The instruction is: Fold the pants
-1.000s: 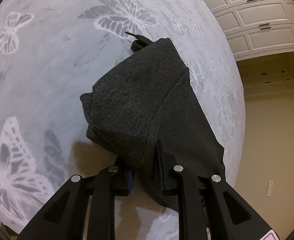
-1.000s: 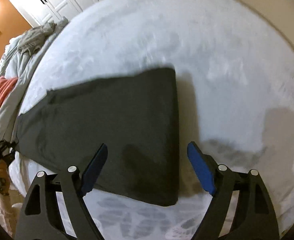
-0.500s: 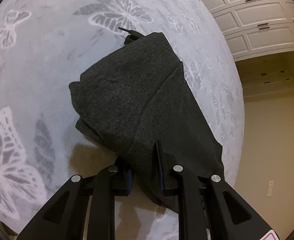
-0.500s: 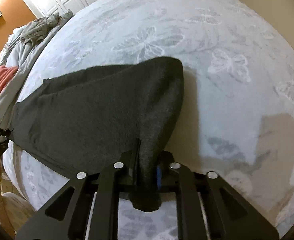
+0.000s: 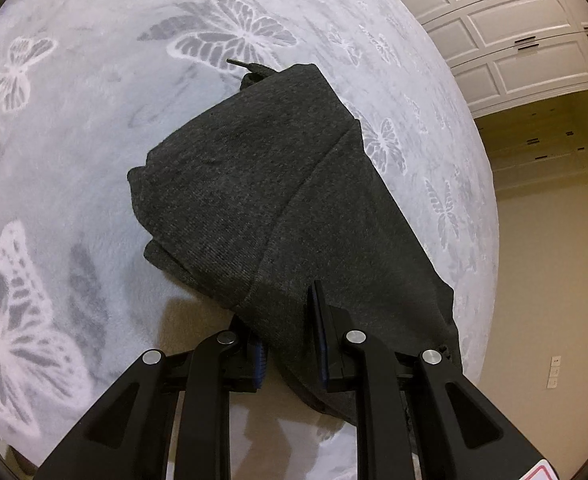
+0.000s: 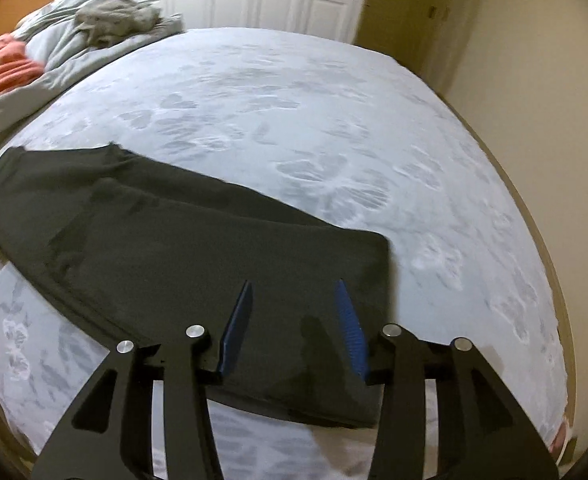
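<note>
pinching the dark pants, left tool holds fabric; right tool just opened, empty.

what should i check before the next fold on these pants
1. left gripper clamped on the pants: ok.
2. right gripper let go, jaws just opened, nothing pinched: ok.
3. Right-side end of the pants lying flat on the blanket: ok.
4. Left-side end flat: not ok, bunched and lifted.
5. Drawstring tucked in: not ok, sticking out.
6. Edges aligned underneath: cannot tell.
</note>
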